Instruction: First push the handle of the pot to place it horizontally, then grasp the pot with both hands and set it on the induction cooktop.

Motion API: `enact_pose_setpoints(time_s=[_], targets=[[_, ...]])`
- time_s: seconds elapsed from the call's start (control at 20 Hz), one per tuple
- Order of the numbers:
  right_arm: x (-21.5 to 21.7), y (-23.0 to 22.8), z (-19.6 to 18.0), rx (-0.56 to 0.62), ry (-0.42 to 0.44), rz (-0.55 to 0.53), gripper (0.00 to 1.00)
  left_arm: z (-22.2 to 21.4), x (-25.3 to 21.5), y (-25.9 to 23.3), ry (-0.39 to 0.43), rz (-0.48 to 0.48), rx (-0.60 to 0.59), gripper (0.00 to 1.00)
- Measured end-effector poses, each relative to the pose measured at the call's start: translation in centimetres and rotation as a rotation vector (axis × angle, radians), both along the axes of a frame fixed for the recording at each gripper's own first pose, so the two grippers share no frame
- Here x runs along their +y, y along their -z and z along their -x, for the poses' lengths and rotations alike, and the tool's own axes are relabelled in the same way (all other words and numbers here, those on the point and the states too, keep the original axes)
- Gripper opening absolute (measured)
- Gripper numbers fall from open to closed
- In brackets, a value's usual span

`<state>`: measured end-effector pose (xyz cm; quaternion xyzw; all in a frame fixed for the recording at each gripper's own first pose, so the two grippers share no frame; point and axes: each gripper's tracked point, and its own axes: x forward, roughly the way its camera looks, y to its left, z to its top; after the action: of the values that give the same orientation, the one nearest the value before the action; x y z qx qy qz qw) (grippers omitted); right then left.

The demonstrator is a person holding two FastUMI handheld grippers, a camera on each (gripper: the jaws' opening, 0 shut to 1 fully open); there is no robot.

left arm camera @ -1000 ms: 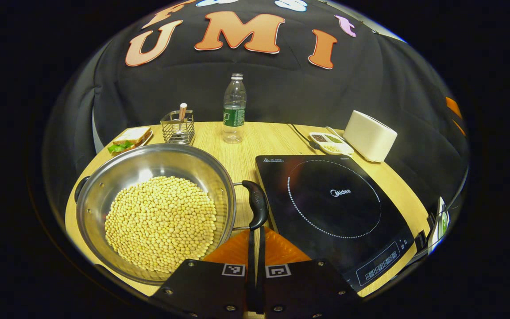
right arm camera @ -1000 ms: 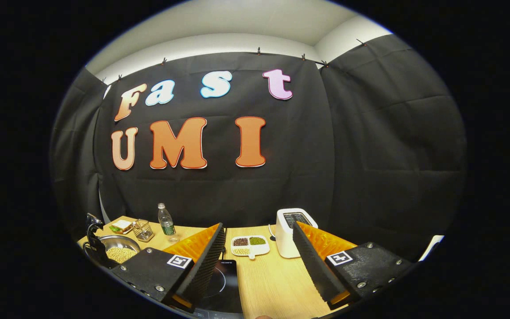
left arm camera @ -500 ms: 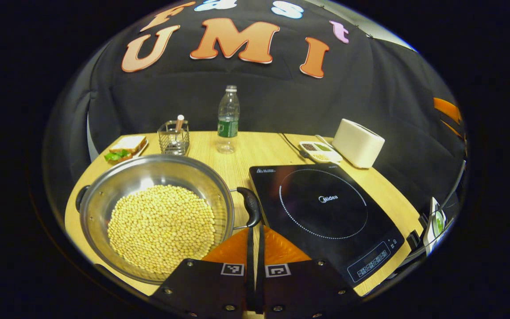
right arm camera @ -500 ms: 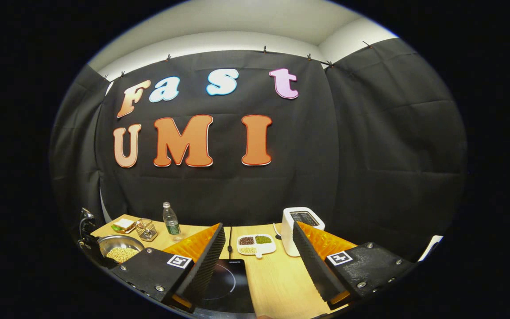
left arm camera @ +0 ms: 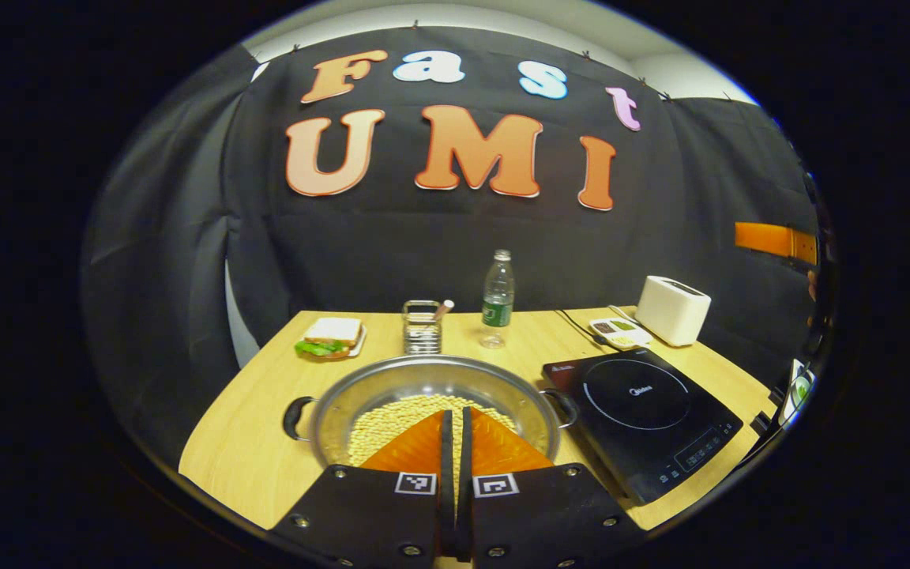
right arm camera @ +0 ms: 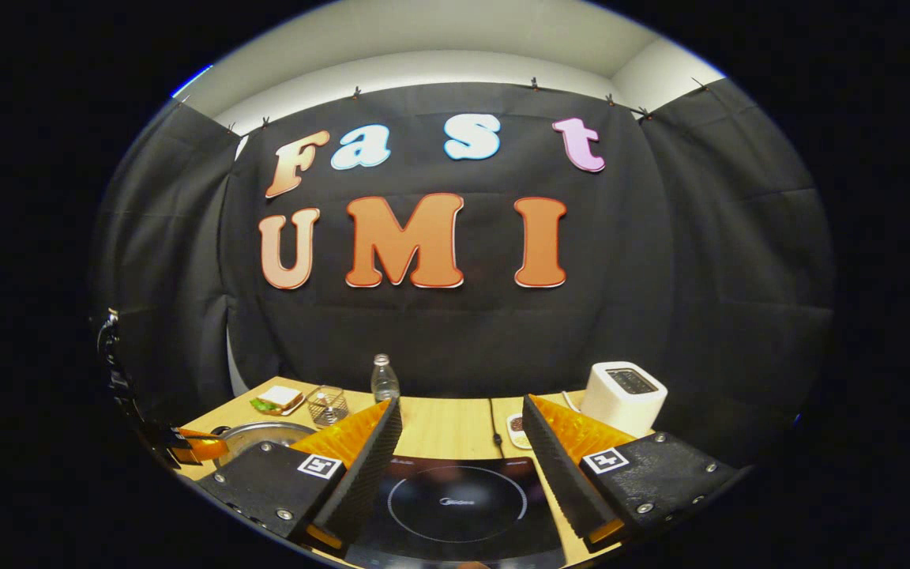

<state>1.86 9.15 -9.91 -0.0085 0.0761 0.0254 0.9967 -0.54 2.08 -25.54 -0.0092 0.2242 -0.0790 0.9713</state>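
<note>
The steel pot (left arm camera: 423, 387) holds yellow beans and stands on the wooden table (left arm camera: 250, 442). Its two black handles lie to the left (left arm camera: 295, 417) and right (left arm camera: 563, 407). The black induction cooktop (left arm camera: 644, 407) is just right of the pot. My left gripper (left arm camera: 455, 416) is shut on nothing and hangs back from the pot, in line with its middle. In the right gripper view, my right gripper (right arm camera: 461, 407) stands open above the cooktop (right arm camera: 455, 498), and the pot (right arm camera: 261, 435) sits low at the left.
At the table's back stand a sandwich plate (left arm camera: 331, 336), a wire basket (left arm camera: 421, 328), a water bottle (left arm camera: 497, 300), a small divided dish (left arm camera: 617, 332) and a white toaster (left arm camera: 672, 310). A cable runs back from the cooktop.
My left gripper drew back from the pot's right handle and swung left, so the pot now sits farther off and centred. My right gripper shifted over the cooktop, still open.
</note>
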Motion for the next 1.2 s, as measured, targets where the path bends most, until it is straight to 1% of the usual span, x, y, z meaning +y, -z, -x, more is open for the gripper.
enact_pose_setpoints(time_s=[0.05, 0.1, 0.2, 0.25, 0.35, 0.4, 0.45, 0.55, 0.6, 0.65, 0.7, 0.75, 0.8, 0.9, 1.0, 1.1, 1.2], targets=[[1.7, 1.1, -0.2, 0.022, -0.018, -0.008, 1.0, 0.1, 2.0, -0.2, -0.021, -0.011, -0.012, 0.02], [3.3, 2.3, -0.3, 0.052, -0.036, -0.016, 0.95, 0.2, 3.4, -0.3, -0.032, -0.018, -0.023, 0.02], [6.4, 5.0, -0.5, 0.113, -0.067, -0.036, 0.95, -0.2, 6.2, -0.1, -0.065, -0.029, -0.032, 0.03], [7.7, 6.3, -0.9, 0.14, -0.076, -0.042, 0.95, -0.2, 7.2, 0.5, -0.073, -0.018, -0.023, 0.04], [9.7, 8.6, -1.5, 0.189, -0.092, -0.04, 0.95, -0.4, 8.6, 2.1, -0.091, 0.026, 0.009, 0.09], [10.6, 9.9, -1.8, 0.215, -0.094, -0.031, 0.95, -0.8, 9.4, 2.6, -0.102, 0.049, 0.011, 0.21], [11.3, 11.2, -2.4, 0.236, -0.091, -0.017, 0.95, -0.8, 10.2, 3.4, -0.114, 0.061, 0.015, 0.42], [12.5, 13.7, -3.1, 0.292, -0.093, -0.002, 0.95, -1.8, 11.6, 4.4, -0.134, 0.076, 0.017, 0.45], [13.0, 14.8, -3.4, 0.317, -0.096, 0.003, 0.96, -2.3, 11.9, 4.9, -0.13, 0.084, 0.023, 0.52], [13.3, 15.8, -3.8, 0.338, -0.097, 0.011, 0.96, -2.5, 11.9, 5.6, -0.117, 0.084, 0.041, 0.69], [13.6, 16.8, -4.1, 0.359, -0.098, 0.021, 0.96, -2.8, 11.9, 6.3, -0.107, 0.078, 0.053, 0.76], [13.9, 18.1, -4.5, 0.385, -0.098, 0.029, 0.96, -3.5, 11.8, 7.0, -0.093, 0.073, 0.065, 0.8], [14.2, 19.3, -4.8, 0.414, -0.099, 0.03, 0.96, -3.9, 11.7, 7.7, -0.083, 0.065, 0.083, 0.8], [14.7, 21.5, -4.9, 0.472, -0.102, 0.013, 0.96, -5.0, 12.1, 9.5, -0.088, 0.049, 0.121, 0.8], [15.0, 22.9, -5.0, 0.504, -0.103, 0.013, 0.96, -5.5, 12.1, 11.4, -0.082, 0.042, 0.183, 0.8], [15.1, 24.0, -5.1, 0.523, -0.104, 0.025, 0.96, -6.2, 11.7, 12.2, -0.079, 0.093, 0.212, 0.81], [15.7, 24.7, -4.9, 0.55, -0.117, 0.011, 0.96, -6.5, 12.0, 12.9, -0.083, 0.118, 0.227, 0.81]])
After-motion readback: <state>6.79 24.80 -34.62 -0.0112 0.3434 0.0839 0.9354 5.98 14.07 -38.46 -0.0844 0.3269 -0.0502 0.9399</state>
